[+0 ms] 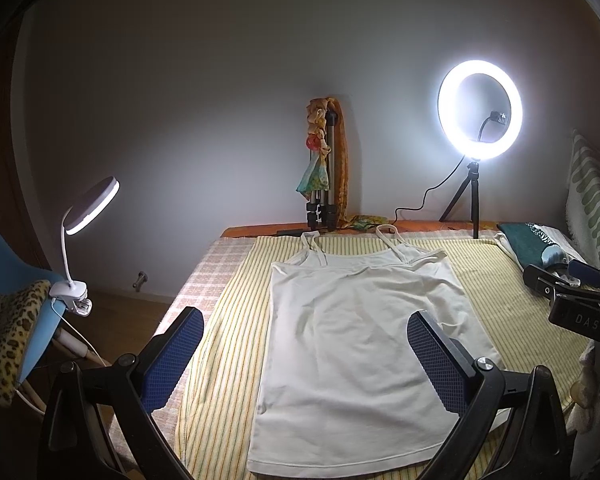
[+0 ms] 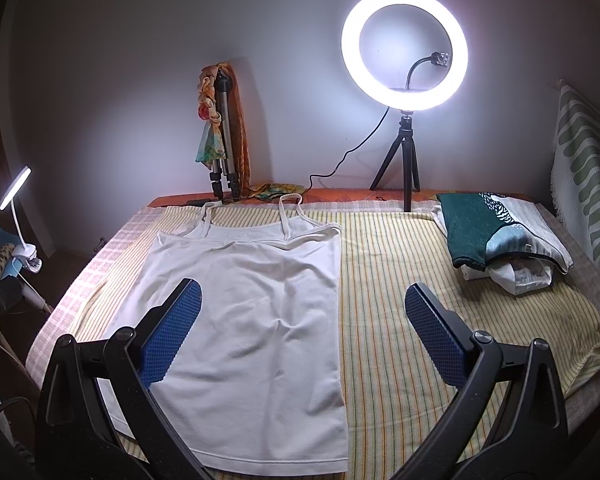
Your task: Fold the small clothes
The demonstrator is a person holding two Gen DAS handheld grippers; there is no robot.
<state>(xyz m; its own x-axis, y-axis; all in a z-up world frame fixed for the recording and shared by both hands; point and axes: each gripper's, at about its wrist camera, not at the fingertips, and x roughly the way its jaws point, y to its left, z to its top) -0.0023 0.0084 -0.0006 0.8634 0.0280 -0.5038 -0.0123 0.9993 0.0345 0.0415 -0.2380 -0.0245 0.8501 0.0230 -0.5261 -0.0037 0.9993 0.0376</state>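
A white strappy tank top lies flat and spread out on a yellow striped cloth, straps toward the far wall. It also shows in the right wrist view. My left gripper is open and empty, held above the top's lower half. My right gripper is open and empty, over the top's right side and the striped cloth. The right gripper also shows at the right edge of the left wrist view.
A pile of folded clothes, green on top, lies at the far right. A ring light on a tripod and a folded tripod with scarves stand at the back. A clip lamp sits on a blue chair at the left.
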